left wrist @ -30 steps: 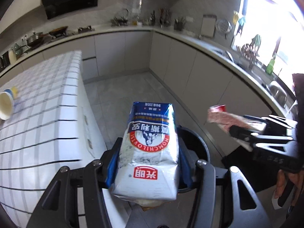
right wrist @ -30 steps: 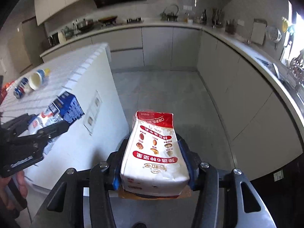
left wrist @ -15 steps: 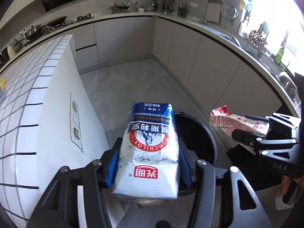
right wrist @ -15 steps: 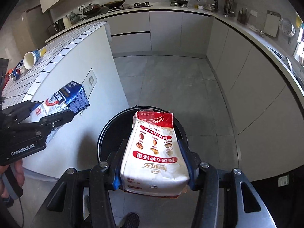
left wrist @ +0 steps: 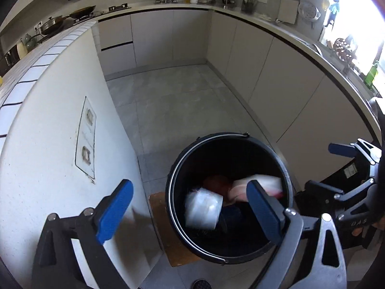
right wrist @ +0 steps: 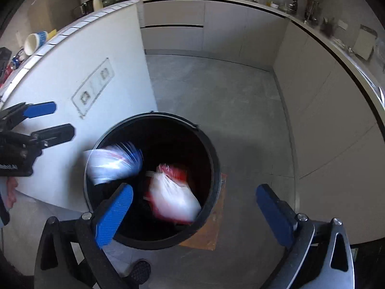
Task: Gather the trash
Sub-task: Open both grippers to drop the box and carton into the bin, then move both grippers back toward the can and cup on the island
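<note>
Both the left gripper (left wrist: 187,213) and the right gripper (right wrist: 195,210) have jaws opening wide with nothing between them. Below, the blue-and-white milk carton (right wrist: 113,162) and red-and-white carton (right wrist: 172,193), both blurred, sit within the black bin (right wrist: 214,159) beside the tiled island (right wrist: 79,55).

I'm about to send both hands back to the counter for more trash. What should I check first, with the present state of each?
1. Left gripper empty, jaws opening: ok.
2. Right gripper empty, jaws opening: ok.
3. Blue carton fully inside the black bin: cannot tell, blurred at the rim.
4. Red carton inside the bin: ok.
5. Bin upright on its mat: ok.
6. Trash left on the counter, such as the paper cup: not ok.
</note>
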`<state>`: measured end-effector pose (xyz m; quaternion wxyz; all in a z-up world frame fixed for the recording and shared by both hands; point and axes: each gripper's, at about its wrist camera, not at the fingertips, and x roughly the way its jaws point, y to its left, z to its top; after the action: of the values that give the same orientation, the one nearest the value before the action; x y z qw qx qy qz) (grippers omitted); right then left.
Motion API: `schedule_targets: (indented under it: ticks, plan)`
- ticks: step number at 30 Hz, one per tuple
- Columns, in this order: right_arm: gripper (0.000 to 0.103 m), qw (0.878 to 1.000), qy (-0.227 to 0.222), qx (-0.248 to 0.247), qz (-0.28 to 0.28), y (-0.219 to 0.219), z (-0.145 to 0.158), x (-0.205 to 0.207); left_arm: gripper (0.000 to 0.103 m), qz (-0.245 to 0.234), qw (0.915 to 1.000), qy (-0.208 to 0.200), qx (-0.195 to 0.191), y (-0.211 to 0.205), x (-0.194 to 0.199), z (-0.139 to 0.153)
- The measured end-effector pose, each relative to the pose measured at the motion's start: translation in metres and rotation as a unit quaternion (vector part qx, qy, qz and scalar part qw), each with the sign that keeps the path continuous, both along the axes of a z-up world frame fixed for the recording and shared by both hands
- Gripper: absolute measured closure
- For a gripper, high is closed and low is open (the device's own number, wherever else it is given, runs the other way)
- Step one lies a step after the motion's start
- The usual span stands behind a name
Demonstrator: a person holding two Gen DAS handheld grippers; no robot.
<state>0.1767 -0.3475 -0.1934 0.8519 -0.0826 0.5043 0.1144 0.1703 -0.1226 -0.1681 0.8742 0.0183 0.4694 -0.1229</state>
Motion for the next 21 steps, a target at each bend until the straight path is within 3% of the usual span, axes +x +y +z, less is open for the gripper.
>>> schedule_targets:
  ticks: [15, 21]
  plan:
    - [0.0, 0.999, -0.03, 0.019, -0.028, 0.012, 0.029, 0.001, 0.007, 0.02, 0.9996, -0.016, 0.015, 0.01, -0.009, 0.014]
    - [0.0, 0.998, -0.054, 0.022, -0.036, 0.019, 0.06, -0.011, 0.007, 0.027, 0.9988, -0.038, 0.012, 0.017, -0.023, 0.044]
